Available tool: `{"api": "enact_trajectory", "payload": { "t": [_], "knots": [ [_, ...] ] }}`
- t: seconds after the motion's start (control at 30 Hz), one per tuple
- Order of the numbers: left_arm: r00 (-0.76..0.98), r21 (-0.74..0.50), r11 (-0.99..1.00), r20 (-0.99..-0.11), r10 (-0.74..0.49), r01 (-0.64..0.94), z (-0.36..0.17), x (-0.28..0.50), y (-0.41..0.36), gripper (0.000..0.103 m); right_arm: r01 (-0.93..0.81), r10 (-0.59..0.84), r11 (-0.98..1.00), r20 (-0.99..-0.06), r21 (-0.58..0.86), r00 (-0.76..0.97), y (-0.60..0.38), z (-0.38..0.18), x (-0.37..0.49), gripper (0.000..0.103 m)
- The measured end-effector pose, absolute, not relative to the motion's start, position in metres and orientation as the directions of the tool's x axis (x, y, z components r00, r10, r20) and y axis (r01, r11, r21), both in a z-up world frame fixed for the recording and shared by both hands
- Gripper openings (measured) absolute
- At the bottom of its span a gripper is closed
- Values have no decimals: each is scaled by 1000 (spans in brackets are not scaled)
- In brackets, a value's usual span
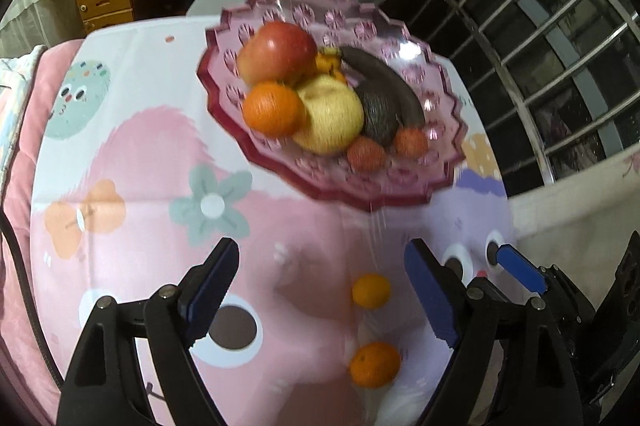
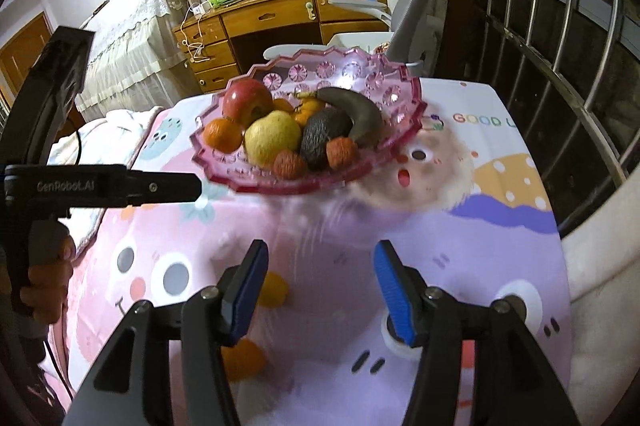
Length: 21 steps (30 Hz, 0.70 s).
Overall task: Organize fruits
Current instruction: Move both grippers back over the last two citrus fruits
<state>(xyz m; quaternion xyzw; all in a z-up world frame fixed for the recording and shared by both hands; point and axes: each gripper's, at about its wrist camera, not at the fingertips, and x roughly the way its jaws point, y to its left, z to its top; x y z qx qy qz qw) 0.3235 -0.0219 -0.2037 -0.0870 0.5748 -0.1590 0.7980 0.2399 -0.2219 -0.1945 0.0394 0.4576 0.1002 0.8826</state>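
A pink glass fruit bowl [image 1: 400, 185] [image 2: 400, 97] stands on the cartoon cloth and holds a red apple [image 1: 276, 51], a yellow apple [image 1: 332, 117], an orange [image 1: 272, 107], a dark banana [image 1: 384, 81], an avocado [image 1: 378, 115] and two lychees [image 1: 366, 153]. Two small oranges lie loose on the cloth near me, one [image 1: 371, 290] [image 2: 274, 290] farther and one [image 1: 375, 364] [image 2: 244, 360] nearer. My left gripper [image 1: 322, 282] is open and empty, the loose oranges between its fingers' lines. My right gripper [image 2: 320, 286] is open and empty, the oranges partly behind its left finger [image 2: 244, 290].
The table wears a pink and purple cartoon cloth [image 1: 140, 266]. A metal window grille [image 1: 540, 45] runs along the right. A grey chair [image 2: 420, 5] and a wooden desk [image 2: 272, 13] stand beyond the table. The right gripper's blue pad [image 1: 520, 274] shows in the left view.
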Motion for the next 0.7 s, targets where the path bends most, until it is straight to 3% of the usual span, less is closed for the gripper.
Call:
{"api": "enact_trajectory", "payload": {
  "t": [0.2,0.7],
  "knots": [
    [216,-311,933,-913,-346,179,-218,316,-32,84,-198,242,967,-805,157,542,-214,-203,217,64],
    [86,-334,906,-927,-366,260,-258,309,-73,82,-372,326,917,-808,145,490,-172,-231,183,65]
  ]
}}
